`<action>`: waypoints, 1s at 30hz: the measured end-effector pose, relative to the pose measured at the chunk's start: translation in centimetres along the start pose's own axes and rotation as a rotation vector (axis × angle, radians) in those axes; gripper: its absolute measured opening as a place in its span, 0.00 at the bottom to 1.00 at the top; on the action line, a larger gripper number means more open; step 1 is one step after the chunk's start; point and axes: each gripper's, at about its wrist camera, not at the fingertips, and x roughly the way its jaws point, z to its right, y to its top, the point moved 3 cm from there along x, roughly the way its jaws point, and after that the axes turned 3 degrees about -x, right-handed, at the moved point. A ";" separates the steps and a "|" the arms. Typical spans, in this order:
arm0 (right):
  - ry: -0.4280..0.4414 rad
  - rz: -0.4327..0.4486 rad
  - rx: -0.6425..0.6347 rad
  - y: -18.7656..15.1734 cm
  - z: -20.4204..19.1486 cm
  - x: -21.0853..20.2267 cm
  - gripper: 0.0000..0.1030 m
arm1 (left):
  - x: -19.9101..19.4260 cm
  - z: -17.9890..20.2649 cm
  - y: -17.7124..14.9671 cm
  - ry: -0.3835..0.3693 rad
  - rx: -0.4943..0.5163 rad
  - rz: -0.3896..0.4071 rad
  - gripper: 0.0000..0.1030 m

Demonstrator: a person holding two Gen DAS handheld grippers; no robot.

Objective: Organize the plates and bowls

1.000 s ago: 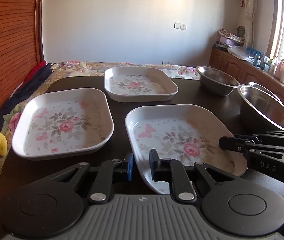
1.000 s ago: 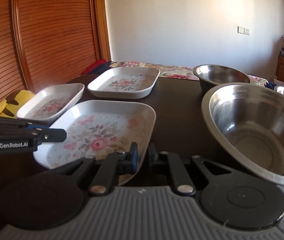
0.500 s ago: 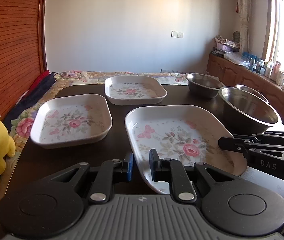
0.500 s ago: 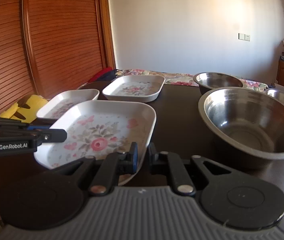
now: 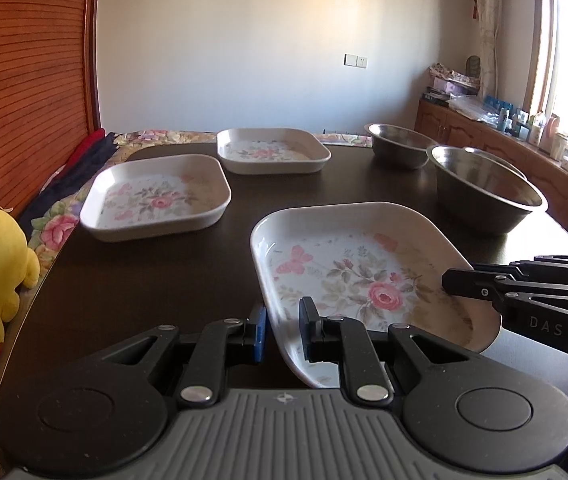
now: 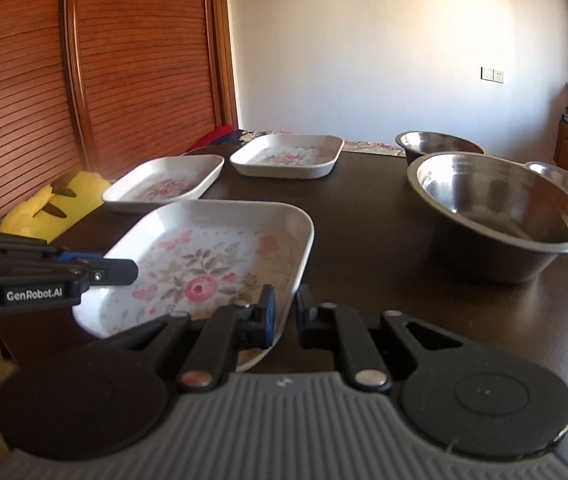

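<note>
Floral plate (image 5: 348, 264) held above dark table (image 5: 131, 280), near-left rim clamped between left gripper (image 5: 281, 334) jaws, near-right rim clamped by right gripper (image 6: 282, 316); plate square, white-rimmed, pink rose and butterflies printed inside

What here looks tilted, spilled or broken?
Only the near floral plate sits oddly: it is held by both grippers, left and right, apparently off the table. Nothing appears spilled or damaged; the other plates and bowls sit flat.
</note>
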 end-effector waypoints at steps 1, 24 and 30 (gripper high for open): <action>0.000 -0.002 0.002 -0.2 -0.1 -0.1 0.12 | -0.1 0.0 -0.2 0.001 0.002 -0.001 0.18; -0.005 -0.012 0.034 -1.4 -0.1 -0.6 0.13 | -0.2 0.5 -1.6 0.015 0.017 -0.008 0.18; 0.001 -0.009 0.047 -1.5 0.0 -0.6 0.14 | -0.2 0.6 -1.6 0.014 0.012 -0.005 0.19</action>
